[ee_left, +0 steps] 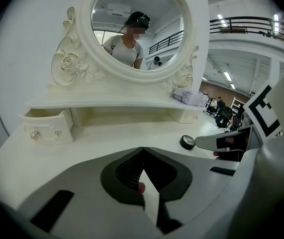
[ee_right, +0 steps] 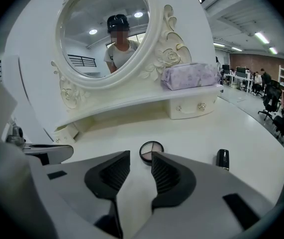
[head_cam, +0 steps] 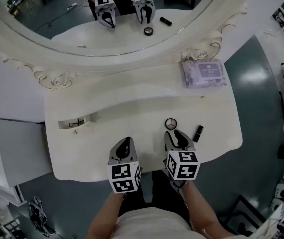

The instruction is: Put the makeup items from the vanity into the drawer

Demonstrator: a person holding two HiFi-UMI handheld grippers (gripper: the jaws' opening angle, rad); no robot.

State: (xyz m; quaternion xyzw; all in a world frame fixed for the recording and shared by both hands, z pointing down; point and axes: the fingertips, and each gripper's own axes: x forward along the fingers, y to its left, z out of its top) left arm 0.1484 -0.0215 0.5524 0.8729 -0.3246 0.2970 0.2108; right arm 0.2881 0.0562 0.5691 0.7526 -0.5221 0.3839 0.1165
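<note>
bearing illegible print, a pack (head_cam: 203, 73) tops the vanity (head_cam: 132, 108).

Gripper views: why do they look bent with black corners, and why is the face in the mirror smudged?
Left gripper view and right gripper view: wide-angle lenses bow the shelf and leave dark corners; the smudge in the mirror is a patch laid over afterwards to hide a face. Head view: soft even light, a bright glare on the floor.

Round compact (head_cam: 170, 124), shades showing, is lying flat on the white table. Black lipstick tube (head_cam: 198, 132) is lying just right of it. Little left drawer (head_cam: 74, 122) is sitting open, well apart.
</note>
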